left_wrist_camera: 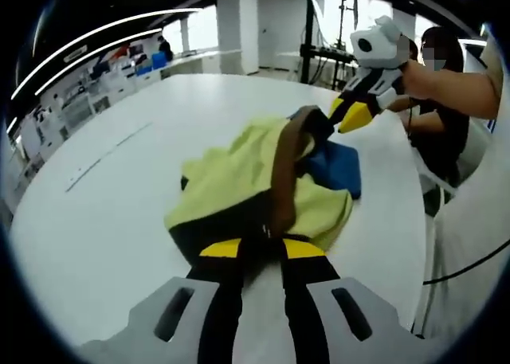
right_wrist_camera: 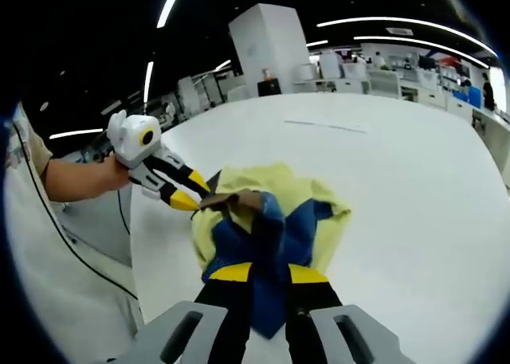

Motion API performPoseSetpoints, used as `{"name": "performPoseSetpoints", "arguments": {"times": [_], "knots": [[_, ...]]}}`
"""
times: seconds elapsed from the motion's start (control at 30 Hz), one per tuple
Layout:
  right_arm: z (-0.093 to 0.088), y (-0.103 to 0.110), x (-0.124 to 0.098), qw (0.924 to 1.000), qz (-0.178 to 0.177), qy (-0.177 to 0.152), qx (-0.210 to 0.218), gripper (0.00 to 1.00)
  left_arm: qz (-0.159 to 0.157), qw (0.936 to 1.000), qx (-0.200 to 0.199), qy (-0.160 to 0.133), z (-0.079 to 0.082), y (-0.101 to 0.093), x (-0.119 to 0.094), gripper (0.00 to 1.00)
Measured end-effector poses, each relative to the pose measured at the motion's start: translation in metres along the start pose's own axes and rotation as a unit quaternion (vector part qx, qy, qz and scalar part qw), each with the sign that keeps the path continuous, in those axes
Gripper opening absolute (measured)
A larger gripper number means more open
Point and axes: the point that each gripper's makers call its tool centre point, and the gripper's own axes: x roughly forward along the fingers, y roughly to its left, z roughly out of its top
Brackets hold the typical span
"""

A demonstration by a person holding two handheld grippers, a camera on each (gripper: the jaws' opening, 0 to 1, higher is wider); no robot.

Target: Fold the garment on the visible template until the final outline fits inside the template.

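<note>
**Both grippers on a bunched garment, template not to be seen**

White tabletop (left_wrist_camera: 119,181) runs wide and bare under strip lights, with shelving and pillars of an open workroom far behind it. Near its middle lies the garment (left_wrist_camera: 239,181), a crumpled heap of yellow-green cloth with a brown band and a blue part, raised off the surface rather than spread flat.

On the left, the left gripper (left_wrist_camera: 259,248) has its jaws drawn close on the near edge of the heap, clamping yellow-green cloth and the brown band between them. From the right gripper view it shows as a white body with yellow-tipped jaws (right_wrist_camera: 187,190) biting the far corner, a hand behind it.

On the right, the right gripper (right_wrist_camera: 267,276) has its jaws pinched on the blue part, which hangs down between them. From the left gripper view its yellow tips (left_wrist_camera: 351,113) meet the brown and blue cloth at the far side.

No template outline can be made out in either view, so I cannot tell how the garment lies to it.

To do this step well, I judge the two holds should draw apart gently so the heap opens into one flat layer, kept low over the tabletop. Each pinch should hold a single edge, not several layers. Only then is a clean fold possible.
</note>
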Motion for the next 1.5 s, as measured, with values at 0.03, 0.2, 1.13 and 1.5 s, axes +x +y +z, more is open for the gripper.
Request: {"name": "performPoseSetpoints", "arguments": {"times": [0.03,0.2,1.13,1.5], "knots": [[-0.001,0.000,0.001,1.0000,0.001,0.002,0.000,0.08,0.002,1.0000,0.000,0.001,0.000,0.001,0.001,0.14],[-0.005,0.001,0.004,1.0000,0.003,0.009,-0.002,0.05,0.005,1.0000,0.002,0.003,-0.001,0.001,0.002,0.12],[0.037,0.000,-0.027,0.9985,-0.023,-0.045,-0.021,0.00,0.051,0.9962,0.016,-0.068,0.048,0.017,-0.050,0.00],[0.083,-0.010,-0.046,0.9949,-0.041,-0.081,-0.045,0.00,0.078,0.9915,0.037,-0.098,0.092,0.038,-0.073,0.00]]}}
